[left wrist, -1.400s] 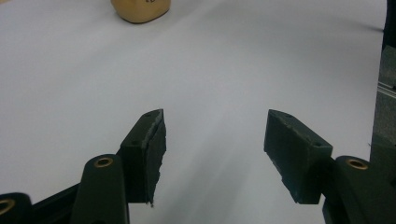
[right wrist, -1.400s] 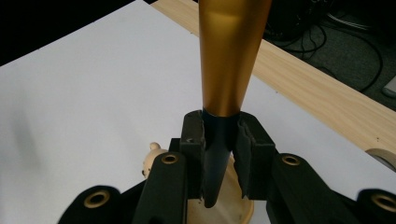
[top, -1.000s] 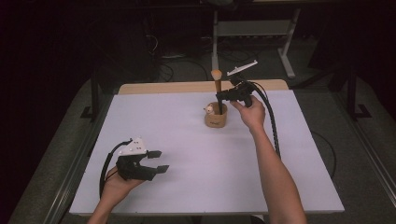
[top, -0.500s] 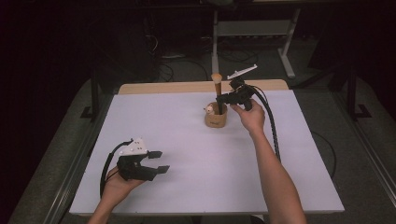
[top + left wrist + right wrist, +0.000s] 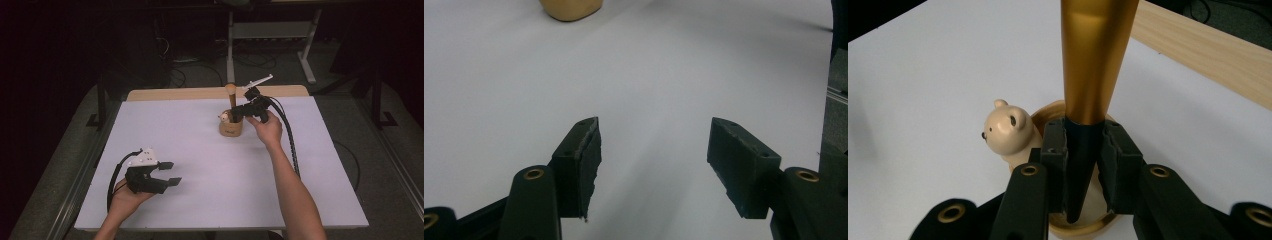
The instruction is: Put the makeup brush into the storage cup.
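- My left gripper (image 5: 162,172) rests low over the near left part of the white table (image 5: 200,165). Its jaws stand apart with bare tabletop between them, and my left hand (image 5: 125,197) cups it from below.
- From the left gripper view, the pads (image 5: 586,155) are well separated, and the rounded base of the wooden cup (image 5: 570,7) sits far off at the top edge.
- Further right, toward the far middle of the table, stands that small wooden cup (image 5: 231,129) with a cream bear figure (image 5: 224,118) at its left rim. A dark mark shows on the cup's front, too small for me to read.
- My right gripper (image 5: 239,114) is clamped on the brush handle (image 5: 231,95), which stands upright in the cup.
- From the right gripper view, my pads (image 5: 1055,150) squeeze the dark lower tip of the handle (image 5: 1083,165) just above the cup (image 5: 1083,225). The golden upper part rises out of frame, and the bear (image 5: 1005,131) sits just left of my jaws. I see no writing on handle or bear.
- My right hand (image 5: 267,131) holds the gripper from the right side.
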